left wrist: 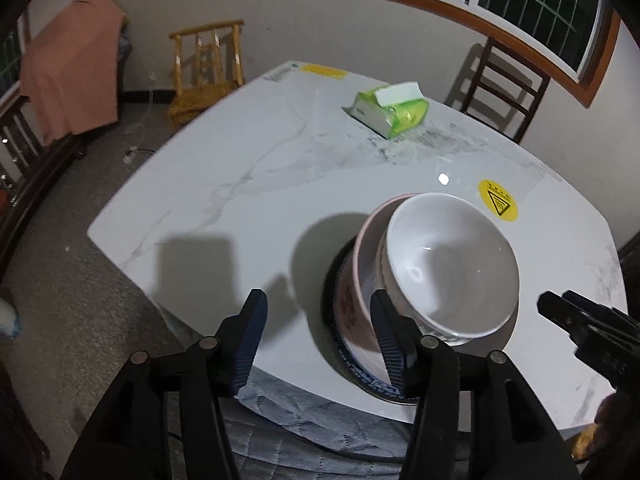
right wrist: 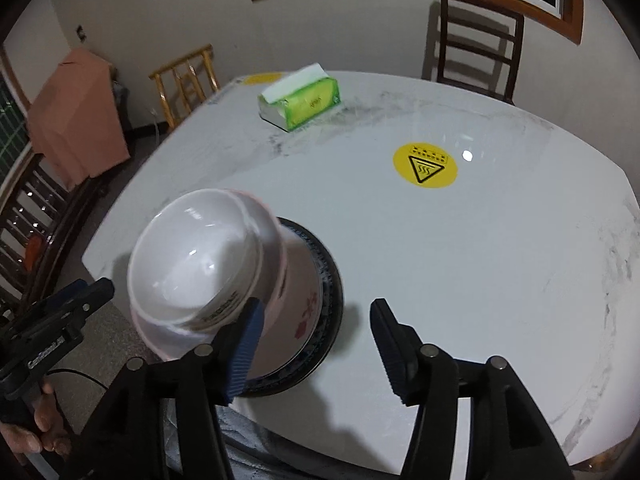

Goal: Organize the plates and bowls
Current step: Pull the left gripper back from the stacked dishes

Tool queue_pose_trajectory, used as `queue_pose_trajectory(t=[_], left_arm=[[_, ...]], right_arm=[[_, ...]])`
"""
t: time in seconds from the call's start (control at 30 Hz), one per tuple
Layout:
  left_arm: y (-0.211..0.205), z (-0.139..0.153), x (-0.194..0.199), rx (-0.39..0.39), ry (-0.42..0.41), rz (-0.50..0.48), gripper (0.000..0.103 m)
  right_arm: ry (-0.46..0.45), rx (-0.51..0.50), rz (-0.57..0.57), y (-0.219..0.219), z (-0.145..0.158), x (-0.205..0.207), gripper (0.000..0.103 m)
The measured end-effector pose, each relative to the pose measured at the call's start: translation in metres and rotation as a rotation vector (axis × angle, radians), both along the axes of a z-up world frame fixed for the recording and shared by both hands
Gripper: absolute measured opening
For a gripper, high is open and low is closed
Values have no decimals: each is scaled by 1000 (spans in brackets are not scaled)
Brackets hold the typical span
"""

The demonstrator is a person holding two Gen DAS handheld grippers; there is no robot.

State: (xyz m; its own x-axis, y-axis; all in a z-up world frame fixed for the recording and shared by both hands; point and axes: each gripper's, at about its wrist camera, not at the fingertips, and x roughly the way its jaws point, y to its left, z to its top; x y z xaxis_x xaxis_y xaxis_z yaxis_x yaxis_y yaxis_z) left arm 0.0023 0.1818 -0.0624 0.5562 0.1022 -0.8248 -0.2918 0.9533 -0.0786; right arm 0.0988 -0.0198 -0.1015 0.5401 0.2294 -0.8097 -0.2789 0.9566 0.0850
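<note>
Near the front edge of the marble table point(left wrist: 248, 184), we saw a glossy white bowl point(left wrist: 450, 264) nested in a pink-rimmed bowl point(left wrist: 356, 292) with red flowers, both stacked on a blue-patterned plate point(right wrist: 326, 280). Our left gripper point(left wrist: 318, 336) hovered beside the stack, jaws apart and empty. Our right gripper point(right wrist: 316, 344) hung likewise open, its left finger just beside the bowls.

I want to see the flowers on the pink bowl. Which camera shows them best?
The right wrist view. There the pink bowl turns its side to the camera, so the red flower print shows clearly below the white bowl nested in it. In the left wrist view the print is blurred and the left gripper finger partly covers that side.
</note>
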Motion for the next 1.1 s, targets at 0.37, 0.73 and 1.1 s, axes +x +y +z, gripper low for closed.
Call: queue_pose_trajectory(t=[0.37, 0.73, 1.1], left_arm=[[-37, -4, -33, 88, -43, -22, 59], [-60, -15, -45, 92, -36, -37, 60], [-64, -20, -45, 70, -27, -43, 60]], right_arm=[[-64, -3, 80, 9, -21, -44, 62], [-138, -70, 170, 20, -34, -73, 63], [-103, -61, 177, 21, -40, -76, 63]])
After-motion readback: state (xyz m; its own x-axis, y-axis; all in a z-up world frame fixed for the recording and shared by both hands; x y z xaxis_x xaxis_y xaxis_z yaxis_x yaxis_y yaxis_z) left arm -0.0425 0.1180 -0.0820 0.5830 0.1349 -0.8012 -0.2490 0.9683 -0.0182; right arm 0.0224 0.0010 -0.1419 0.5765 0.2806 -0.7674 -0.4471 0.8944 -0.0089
